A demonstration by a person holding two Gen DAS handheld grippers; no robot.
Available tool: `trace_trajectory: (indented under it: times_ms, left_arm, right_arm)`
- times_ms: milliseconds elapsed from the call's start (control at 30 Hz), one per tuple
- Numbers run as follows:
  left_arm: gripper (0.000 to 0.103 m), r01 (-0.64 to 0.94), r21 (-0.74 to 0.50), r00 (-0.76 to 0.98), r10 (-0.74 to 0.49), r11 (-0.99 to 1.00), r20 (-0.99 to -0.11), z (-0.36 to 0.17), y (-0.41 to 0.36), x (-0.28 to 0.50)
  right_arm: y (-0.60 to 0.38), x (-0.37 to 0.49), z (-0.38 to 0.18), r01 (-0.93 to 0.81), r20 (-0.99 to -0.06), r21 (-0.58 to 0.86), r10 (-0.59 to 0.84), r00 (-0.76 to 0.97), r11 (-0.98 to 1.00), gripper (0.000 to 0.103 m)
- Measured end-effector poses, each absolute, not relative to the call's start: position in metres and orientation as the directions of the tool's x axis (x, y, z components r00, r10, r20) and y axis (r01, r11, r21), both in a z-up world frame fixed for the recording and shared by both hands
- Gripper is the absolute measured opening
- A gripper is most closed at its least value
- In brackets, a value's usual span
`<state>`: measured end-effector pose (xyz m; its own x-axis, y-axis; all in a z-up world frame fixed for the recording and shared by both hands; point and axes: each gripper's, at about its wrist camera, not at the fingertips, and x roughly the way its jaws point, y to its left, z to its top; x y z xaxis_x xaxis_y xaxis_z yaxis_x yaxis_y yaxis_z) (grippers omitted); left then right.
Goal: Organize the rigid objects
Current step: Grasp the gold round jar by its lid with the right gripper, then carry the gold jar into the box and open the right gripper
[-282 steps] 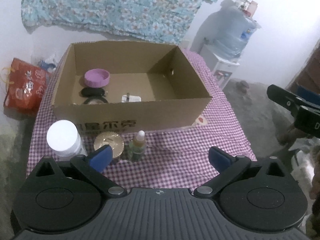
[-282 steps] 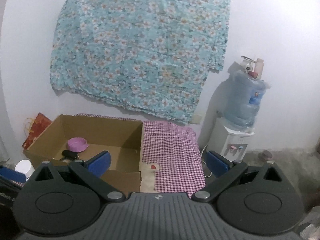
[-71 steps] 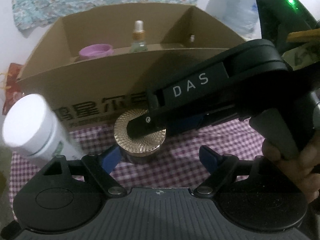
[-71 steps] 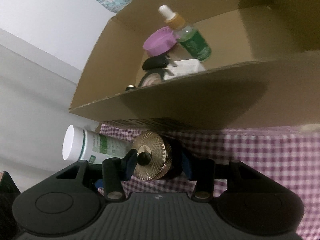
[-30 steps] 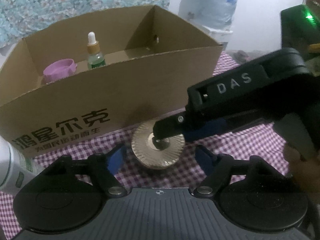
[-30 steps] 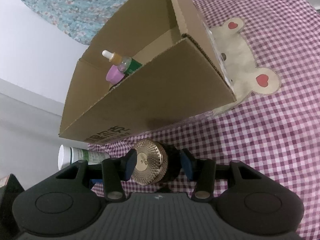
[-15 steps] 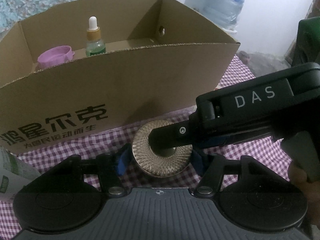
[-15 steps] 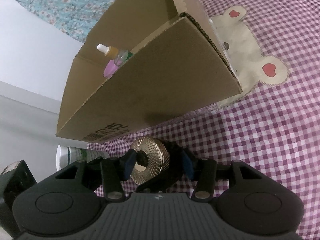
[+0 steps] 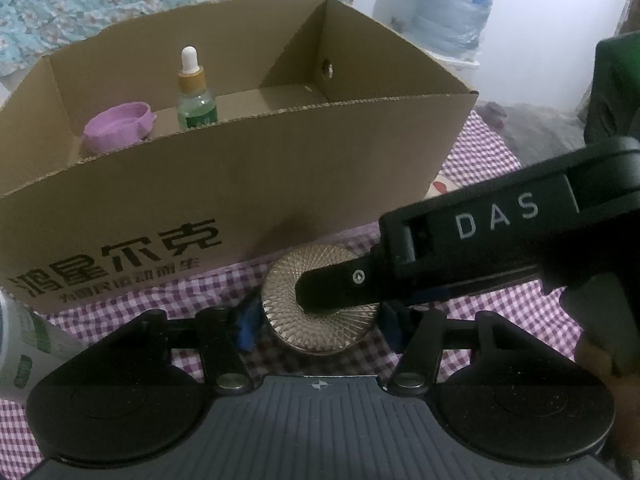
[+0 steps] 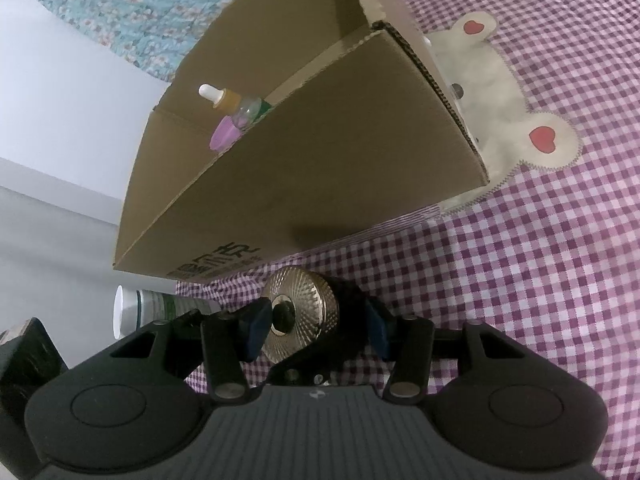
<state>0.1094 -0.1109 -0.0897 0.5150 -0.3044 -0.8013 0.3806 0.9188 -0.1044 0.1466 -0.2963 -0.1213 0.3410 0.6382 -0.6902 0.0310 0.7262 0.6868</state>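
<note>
A jar with a ribbed gold lid hangs just in front of the cardboard box. My right gripper is shut on it, one pad on the lid's face and one on the dark base. In the left wrist view, its black finger lies across the lid. My left gripper has the jar between its blue pads; its jaws are closing and the pads touch the jar's sides. Inside the box stand a green dropper bottle and a purple cap.
A white bottle with a green label lies at the left, near the box's front corner. The purple checked tablecloth has a bear patch beside the box. A water dispenser jug stands behind. A hand holds the right gripper.
The left gripper's jaws have narrowed from wide apart to touching the jar's sides. The right gripper keeps its hold on the jar and has hardly moved.
</note>
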Motion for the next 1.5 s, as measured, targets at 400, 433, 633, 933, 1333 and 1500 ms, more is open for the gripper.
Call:
trace_trajectory:
  times_ms: [400,433,633,933,1333,1500]
  left_arm:
    - [0.057,0.365,-0.104,0.516,-0.295,0.925,-0.804,-0.088,-0.109,0.108]
    - [0.057,0.365,-0.104,0.516,-0.294,0.925,-0.804,-0.088,-0.109,0.107]
    - [0.057,0.361,-0.098,0.523,-0.288,0.928,-0.803,-0.085,-0.108,0.105]
    - [0.057,0.357,-0.080,0.540,-0.275,0.931,-0.795,-0.073,-0.107,0.098]
    - [0.057,0.353,-0.047,0.582,-0.259,0.934,-0.771,-0.051,-0.106,0.083]
    - [0.057,0.350,-0.033,0.606,-0.253,0.936,-0.754,-0.037,-0.107,0.075]
  right_arm:
    - [-0.294,0.140,-0.121,0.030,-0.686,0.691,0.643,0.341,0.722,0.054]
    - [-0.293,0.140,-0.121,0.029,-0.686,0.692,0.643,0.341,0.722,0.054]
    - [-0.292,0.138,-0.118,0.027,-0.681,0.696,0.647,0.343,0.718,0.054]
    - [-0.290,0.136,-0.110,0.011,-0.666,0.705,0.657,0.354,0.709,0.054]
    - [-0.288,0.126,-0.088,-0.031,-0.639,0.714,0.668,0.381,0.700,0.054]
    - [-0.289,0.117,-0.075,-0.051,-0.622,0.718,0.673,0.400,0.694,0.054]
